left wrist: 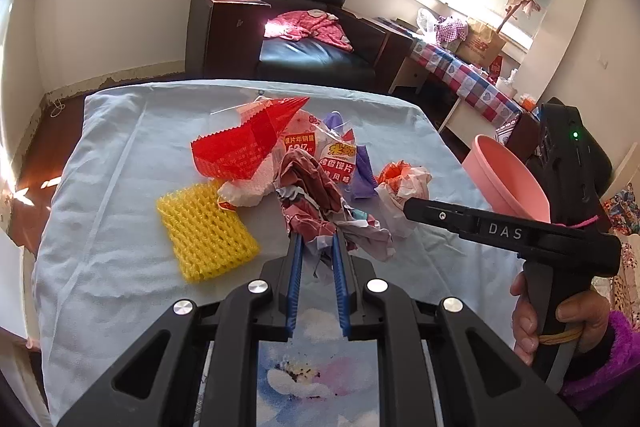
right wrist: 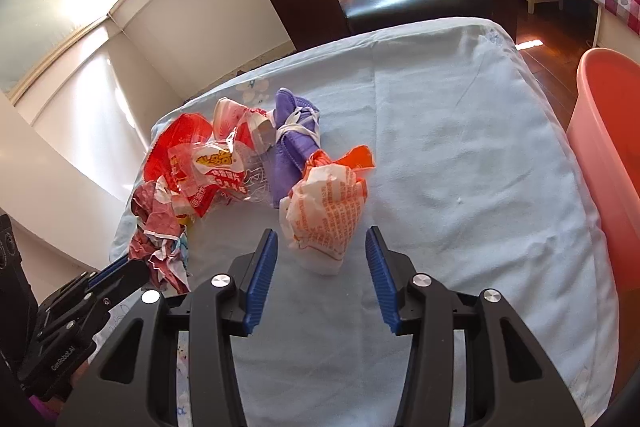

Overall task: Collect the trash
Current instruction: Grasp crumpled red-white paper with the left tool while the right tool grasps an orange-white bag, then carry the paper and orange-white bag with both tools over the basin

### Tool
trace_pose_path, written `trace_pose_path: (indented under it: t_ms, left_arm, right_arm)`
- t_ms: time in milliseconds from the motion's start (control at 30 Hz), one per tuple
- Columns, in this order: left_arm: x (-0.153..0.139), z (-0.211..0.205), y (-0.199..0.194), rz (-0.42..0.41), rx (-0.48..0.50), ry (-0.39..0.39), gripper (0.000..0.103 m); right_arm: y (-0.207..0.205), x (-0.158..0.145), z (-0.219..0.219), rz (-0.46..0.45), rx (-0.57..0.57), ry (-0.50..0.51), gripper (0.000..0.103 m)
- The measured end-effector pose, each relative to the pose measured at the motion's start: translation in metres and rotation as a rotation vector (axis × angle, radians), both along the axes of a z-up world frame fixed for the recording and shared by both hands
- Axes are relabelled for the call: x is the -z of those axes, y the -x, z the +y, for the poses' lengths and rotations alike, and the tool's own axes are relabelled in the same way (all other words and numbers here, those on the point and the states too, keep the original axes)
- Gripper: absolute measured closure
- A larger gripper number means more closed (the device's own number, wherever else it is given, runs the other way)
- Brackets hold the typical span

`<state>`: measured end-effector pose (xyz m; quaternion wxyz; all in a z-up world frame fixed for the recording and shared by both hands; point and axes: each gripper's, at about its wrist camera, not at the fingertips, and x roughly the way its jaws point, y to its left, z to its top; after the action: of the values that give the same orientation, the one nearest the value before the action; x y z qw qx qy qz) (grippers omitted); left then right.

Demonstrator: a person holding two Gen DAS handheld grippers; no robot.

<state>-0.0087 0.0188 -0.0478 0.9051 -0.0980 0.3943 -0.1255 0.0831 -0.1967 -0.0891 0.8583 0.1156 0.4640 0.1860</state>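
A heap of trash lies on the light blue cloth [left wrist: 120, 187]. My left gripper [left wrist: 316, 239] is shut on a crumpled dark red wrapper [left wrist: 308, 187], which also shows in the right wrist view [right wrist: 156, 227]. My right gripper [right wrist: 322, 239] is open, its fingers either side of an orange and white crumpled wrapper [right wrist: 328, 211], also in the left wrist view [left wrist: 404, 183]. A red snack bag [left wrist: 240, 147], a clear printed bag [right wrist: 216, 171], a purple cloth piece [right wrist: 292, 143] and a yellow foam net [left wrist: 204, 231] lie close by.
A pink bin [right wrist: 608, 131] stands at the right edge of the table, also seen in the left wrist view [left wrist: 504, 175]. A black leather sofa [left wrist: 312, 55] with pink clothes is behind. A checked-cloth table [left wrist: 464, 75] with clutter is at the far right.
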Motion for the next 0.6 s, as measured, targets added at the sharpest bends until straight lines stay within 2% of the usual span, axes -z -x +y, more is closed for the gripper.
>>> trace_pose_path:
  t_ms: [267, 333, 600]
  left_arm:
    - [-0.008, -0.003, -0.015, -0.002, 0.011, -0.001, 0.089]
    - [-0.009, -0.004, -0.019, -0.003, 0.013, -0.003, 0.089]
    - [-0.013, -0.012, -0.027, 0.001, 0.018, -0.006, 0.089]
  right_arm:
    - [-0.004, -0.001, 0.009, -0.028, -0.047, 0.04, 0.057]
    - [-0.004, -0.001, 0.009, -0.038, -0.048, 0.049, 0.069]
    - [0.0, -0.008, 0.003, -0.071, -0.058, 0.062, 0.073]
